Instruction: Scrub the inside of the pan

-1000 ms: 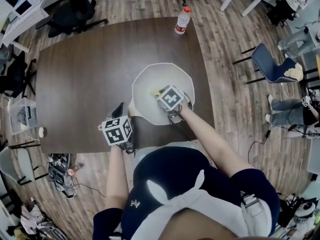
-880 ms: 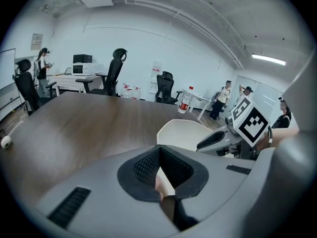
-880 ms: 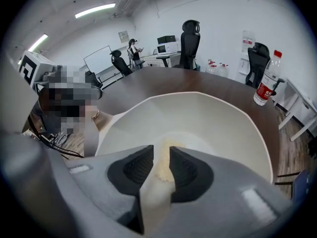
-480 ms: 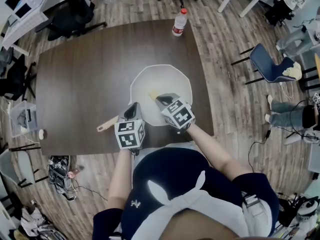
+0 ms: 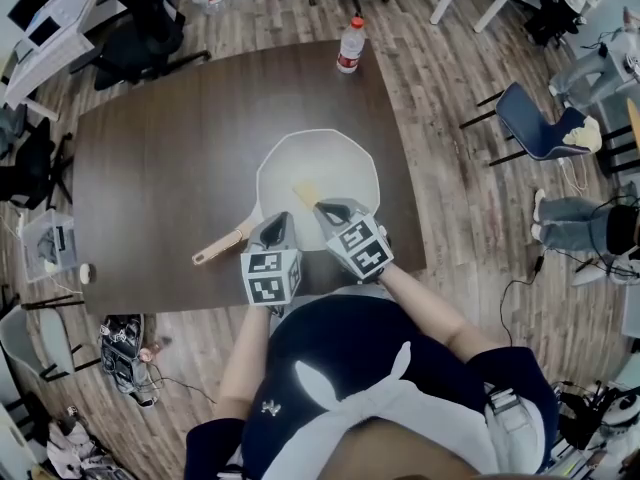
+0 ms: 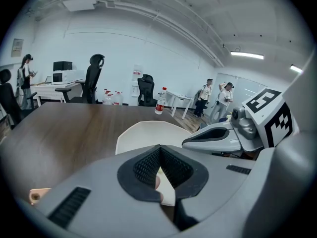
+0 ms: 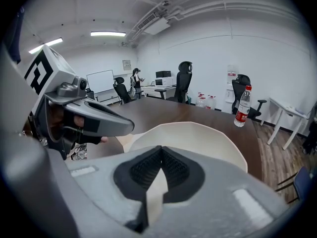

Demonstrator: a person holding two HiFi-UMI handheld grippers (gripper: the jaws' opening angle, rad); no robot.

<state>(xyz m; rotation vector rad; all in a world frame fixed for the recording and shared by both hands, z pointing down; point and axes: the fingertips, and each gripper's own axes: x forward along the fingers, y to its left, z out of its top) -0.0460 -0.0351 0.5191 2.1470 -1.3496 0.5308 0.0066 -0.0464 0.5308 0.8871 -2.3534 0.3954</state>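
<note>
A white pan (image 5: 330, 163) with a wooden handle (image 5: 218, 246) sits on the dark table (image 5: 150, 158). A pale yellow sponge (image 5: 305, 195) lies loose inside it near the front rim. My right gripper (image 5: 335, 211) hovers over that rim; its jaws have just been closing and now stand shut with nothing between them. In the right gripper view they (image 7: 161, 152) meet above the pan (image 7: 198, 138). Beside it on the left, at the handle's root, my left gripper (image 5: 272, 230) is shut and empty, its pads (image 6: 148, 165) touching above the pan (image 6: 143, 133).
A water bottle (image 5: 348, 46) stands at the table's far edge. A blue chair (image 5: 540, 128) is to the right and a black office chair (image 5: 140, 28) at the far left. People (image 6: 218, 95) stand at the back of the room.
My right gripper has lifted out of the pan and drawn back to its near rim, leaving the sponge. My left gripper has moved right from the handle, which now shows uncovered.
</note>
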